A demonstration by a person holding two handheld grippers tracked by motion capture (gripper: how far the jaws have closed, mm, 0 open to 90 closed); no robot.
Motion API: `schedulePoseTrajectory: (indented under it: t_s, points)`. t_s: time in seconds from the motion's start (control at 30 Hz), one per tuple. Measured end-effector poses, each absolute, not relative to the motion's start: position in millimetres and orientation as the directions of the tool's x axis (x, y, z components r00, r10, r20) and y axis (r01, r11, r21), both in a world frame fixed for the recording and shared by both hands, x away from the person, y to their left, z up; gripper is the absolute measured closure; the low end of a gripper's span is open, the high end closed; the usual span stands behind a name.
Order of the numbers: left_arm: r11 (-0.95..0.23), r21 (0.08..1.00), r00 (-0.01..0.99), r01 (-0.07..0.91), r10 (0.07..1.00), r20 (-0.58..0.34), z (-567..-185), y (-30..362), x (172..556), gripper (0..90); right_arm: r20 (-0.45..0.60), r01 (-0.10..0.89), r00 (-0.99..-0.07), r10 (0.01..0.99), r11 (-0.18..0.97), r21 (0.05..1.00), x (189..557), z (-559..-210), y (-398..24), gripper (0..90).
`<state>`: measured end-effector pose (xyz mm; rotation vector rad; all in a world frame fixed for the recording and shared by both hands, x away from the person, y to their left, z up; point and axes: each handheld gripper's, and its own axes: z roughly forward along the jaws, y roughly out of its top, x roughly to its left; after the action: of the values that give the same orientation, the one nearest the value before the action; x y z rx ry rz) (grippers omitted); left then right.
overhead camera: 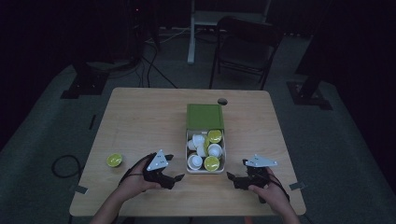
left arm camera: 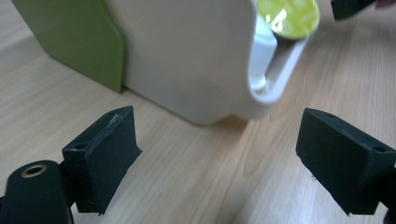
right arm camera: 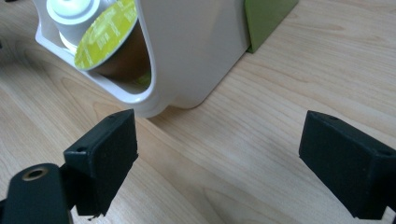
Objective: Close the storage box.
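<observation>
A lone green-topped capsule [overhead camera: 114, 160] lies on the wooden table [overhead camera: 140, 116], off to the outer side of the left gripper [overhead camera: 173, 169]. That gripper's jaws stand wide apart with nothing between them. Just ahead of them sits a white tray [overhead camera: 206, 171] of green and white capsules [overhead camera: 211, 163], its green lid [overhead camera: 205, 116] slid back. Beyond the tray, the right gripper [overhead camera: 236, 173] also gapes wide and holds nothing.

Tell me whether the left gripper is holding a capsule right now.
No: in the left gripper view the left gripper has its jaws standing apart over bare table, with the white tray of capsules beyond them.
</observation>
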<state>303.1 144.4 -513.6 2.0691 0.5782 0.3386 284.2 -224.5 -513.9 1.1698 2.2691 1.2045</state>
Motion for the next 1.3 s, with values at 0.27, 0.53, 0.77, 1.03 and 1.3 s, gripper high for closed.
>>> schedulePoseTrajectory:
  t_s: [0.27, 0.53, 0.77, 1.03, 1.3]
  points:
    - [-0.413, 0.869, 0.842, 0.271, 0.539, -0.007, -509.4, 140.4, 309.4, 12.9, 0.129, 0.486, -0.644, 0.754, 0.274, 0.83, 287.1, -507.8, -220.2, 11.2]
    - [-0.394, 0.879, 0.841, 0.268, 0.541, -0.014, -506.1, 134.9, 316.5, 12.9, 0.154, 0.472, -0.647, 0.747, 0.234, 0.85, 295.8, -502.1, -218.8, 11.2]
    - [-0.378, 0.885, 0.827, 0.27, 0.562, -0.012, -504.8, 133.0, 324.8, 12.9, 0.181, 0.482, -0.632, 0.753, 0.199, 0.853, 305.7, -502.3, -218.1, 11.2]
    - [-0.366, 0.888, 0.82, 0.279, 0.572, -0.022, -506.1, 133.4, 331.0, 12.2, 0.176, 0.489, -0.626, 0.76, 0.206, 0.848, 313.9, -505.0, -217.9, 11.2]
    - [-0.368, 0.887, 0.815, 0.279, 0.579, -0.016, -503.5, 133.2, 333.8, 11.1, 0.182, 0.49, -0.627, 0.758, 0.202, 0.848, 316.9, -505.4, -217.2, 11.1]
